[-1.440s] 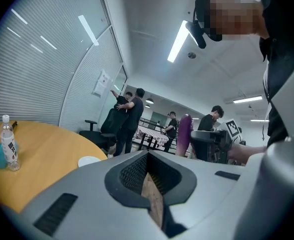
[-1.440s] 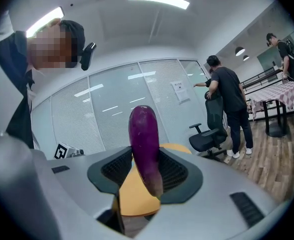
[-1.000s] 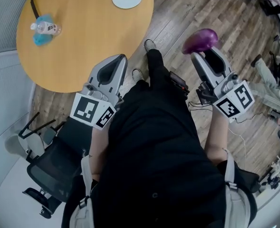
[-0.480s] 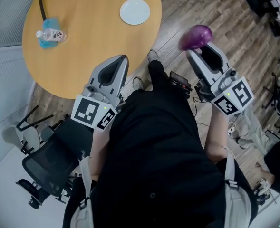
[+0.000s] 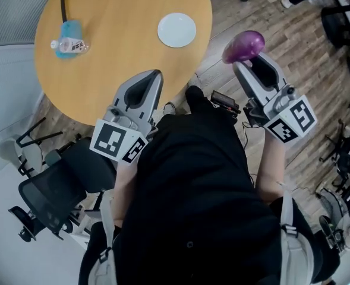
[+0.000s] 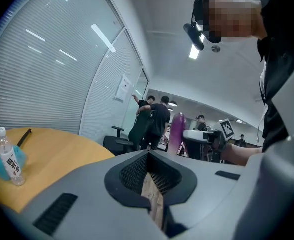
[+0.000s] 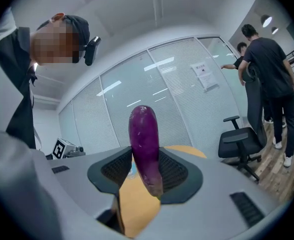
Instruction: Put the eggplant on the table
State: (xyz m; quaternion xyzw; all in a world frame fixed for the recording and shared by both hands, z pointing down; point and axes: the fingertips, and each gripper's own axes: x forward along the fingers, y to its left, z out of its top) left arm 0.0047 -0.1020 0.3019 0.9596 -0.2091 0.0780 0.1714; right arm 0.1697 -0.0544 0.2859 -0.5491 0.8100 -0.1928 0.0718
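Eggplant point(image 5: 244, 45) clamped in right gripper point(image 5: 248, 60), just off the table's point(image 5: 121, 34) edge; left gripper point(image 5: 153, 75) closed and empty, beside that table.

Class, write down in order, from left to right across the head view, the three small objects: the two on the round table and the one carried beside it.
water bottle → white plate → eggplant

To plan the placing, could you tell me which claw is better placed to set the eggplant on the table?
Right: the right claw grips the eggplant; the left claw is empty, though nearer the table.
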